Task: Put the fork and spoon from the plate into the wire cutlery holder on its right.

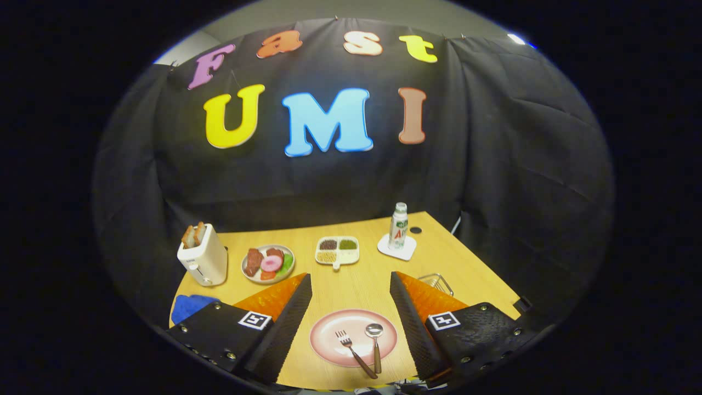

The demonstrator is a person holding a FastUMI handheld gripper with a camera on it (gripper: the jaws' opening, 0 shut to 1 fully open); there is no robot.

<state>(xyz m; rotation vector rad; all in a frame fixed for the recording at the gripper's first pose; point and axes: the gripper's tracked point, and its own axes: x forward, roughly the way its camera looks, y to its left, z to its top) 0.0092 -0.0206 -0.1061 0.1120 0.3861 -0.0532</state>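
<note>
Wooden table (pixel 351 274), with plate (pixel 329 348) between spread fingers of gripper (pixel 351 285), holding nothing. Fork (pixel 351 346) and spoon (pixel 375 343) likely light, stiff, slippery; best pinched mid-handle. Holder (pixel 436 282) right.

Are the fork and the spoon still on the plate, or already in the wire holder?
On the plate: fork and spoon lie side by side on the pink plate, between the open gripper fingers.

A wooden table (pixel 362 285) stands against a black cloth wall (pixel 493 164) hung in folds. Above the cloth, a pale wall (pixel 351 11) and a bright ceiling light (pixel 515 38) are visible.
</note>
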